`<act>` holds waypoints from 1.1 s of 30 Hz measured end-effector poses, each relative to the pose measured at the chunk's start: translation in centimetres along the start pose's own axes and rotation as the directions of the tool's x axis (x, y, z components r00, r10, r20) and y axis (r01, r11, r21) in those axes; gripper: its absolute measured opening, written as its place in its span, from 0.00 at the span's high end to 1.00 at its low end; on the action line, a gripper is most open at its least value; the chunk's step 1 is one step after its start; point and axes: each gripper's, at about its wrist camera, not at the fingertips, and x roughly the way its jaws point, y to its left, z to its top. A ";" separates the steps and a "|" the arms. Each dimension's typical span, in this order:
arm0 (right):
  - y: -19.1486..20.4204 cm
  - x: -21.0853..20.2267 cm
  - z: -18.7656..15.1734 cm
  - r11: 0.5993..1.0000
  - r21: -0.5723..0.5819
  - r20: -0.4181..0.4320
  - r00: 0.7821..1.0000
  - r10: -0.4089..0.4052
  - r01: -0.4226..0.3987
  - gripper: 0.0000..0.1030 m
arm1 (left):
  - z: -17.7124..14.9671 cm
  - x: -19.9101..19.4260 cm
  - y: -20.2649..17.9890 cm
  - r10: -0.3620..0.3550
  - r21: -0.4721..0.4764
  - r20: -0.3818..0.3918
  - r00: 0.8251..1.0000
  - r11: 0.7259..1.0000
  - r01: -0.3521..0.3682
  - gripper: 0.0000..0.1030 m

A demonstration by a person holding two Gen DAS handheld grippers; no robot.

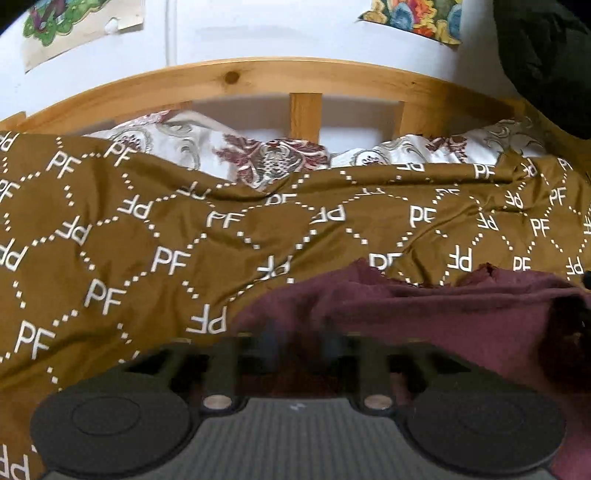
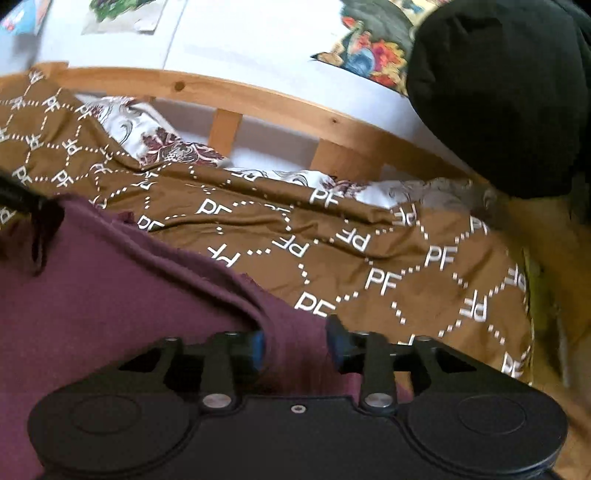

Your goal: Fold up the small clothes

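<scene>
**Maroon cloth on the bed, one grip clear and one blurred**

Maroon fabric, the small garment (image 2: pixel 110 291), lies on our brown bedspread (image 2: pixel 388 258) printed with white "PF" letters, and it fills the lower left of the right wrist view. Our right gripper (image 2: pixel 295 345) has its fingers (image 2: pixel 338 341) spread with a fold of the garment lying in the gap between them; we see no pinch there. At the left edge of that view a dark bar, which may be our other tool, is cut off by the frame, and the cloth bunches darkly beside it.

From the left wrist view the garment (image 1: pixel 461 317) runs from the lower centre to the right edge, where it is cut off. Our left gripper (image 1: pixel 303 343) is smeared by motion blur at its tips, so we cannot tell whether its fingers are spread or pinching the cloth.

Behind the bedspread a white pillow (image 1: pixel 207 147) with red floral print is half hidden under the spread's edge. A pine headboard (image 1: pixel 295 74) stands against the white wall. A black mass (image 2: pixel 498 92) at the upper right is too dark to make out. Colourful pictures (image 1: pixel 417 18) on the wall are cropped by the frame.
</scene>
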 end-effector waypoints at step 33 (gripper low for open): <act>-2.9 -3.0 -3.1 0.987 0.158 -0.013 1.000 -0.016 0.018 0.94 | -4.1 -4.0 0.1 0.305 0.239 0.079 0.949 0.919 -0.315 0.03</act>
